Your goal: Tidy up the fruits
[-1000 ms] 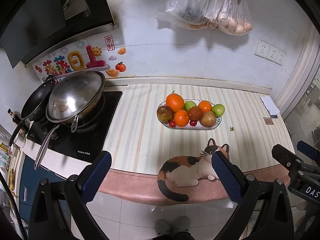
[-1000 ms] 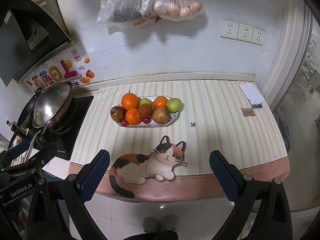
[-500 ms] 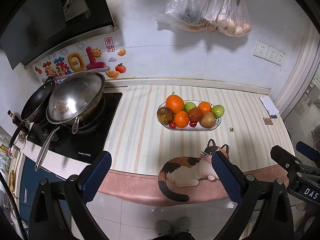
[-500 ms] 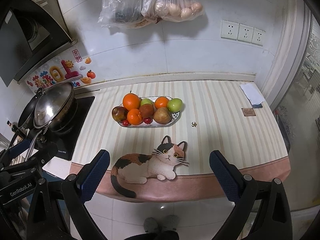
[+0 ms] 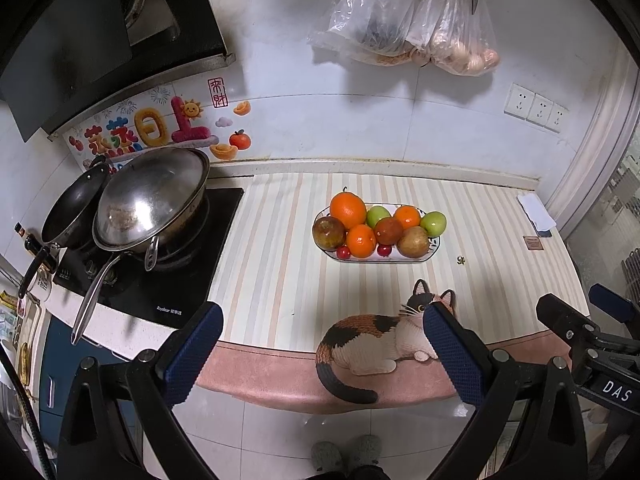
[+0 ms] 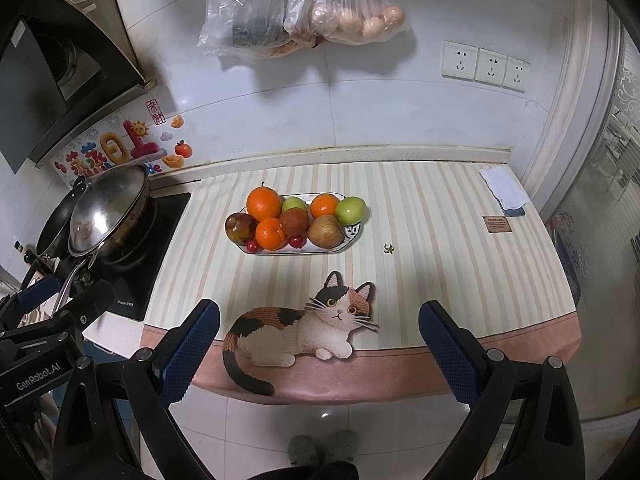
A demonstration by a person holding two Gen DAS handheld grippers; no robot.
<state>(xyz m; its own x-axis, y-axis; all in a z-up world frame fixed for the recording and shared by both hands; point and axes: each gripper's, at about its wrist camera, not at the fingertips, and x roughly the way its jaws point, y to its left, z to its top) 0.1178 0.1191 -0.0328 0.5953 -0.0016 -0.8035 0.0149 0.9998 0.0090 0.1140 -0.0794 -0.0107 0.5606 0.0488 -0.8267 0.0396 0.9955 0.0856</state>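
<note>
A white oval plate (image 5: pixel 434 246) (image 6: pixel 352 234) stands mid-counter on the striped mat. It holds a big orange (image 5: pixel 348 210) (image 6: pixel 263 203), smaller oranges, green apples (image 5: pixel 433 222) (image 6: pixel 350 209), brownish fruits and small red cherries. My left gripper (image 5: pixel 320 314) is open and empty, held off the counter's front edge, well short of the plate. My right gripper (image 6: pixel 319 312) is also open and empty, at a similar distance. Each gripper's body shows at the edge of the other's view.
A steel wok (image 5: pixel 154 196) and a black pan (image 5: pixel 74 208) sit on the stove at left. A cat-shaped mat (image 6: pixel 300 328) lies at the counter's front edge. Plastic bags (image 5: pixel 404 20) hang on the wall. A folded cloth (image 6: pixel 504 190) lies at far right.
Both views have shifted slightly: the plate sits a touch lower and further right in each frame. Both grippers stay open.
</note>
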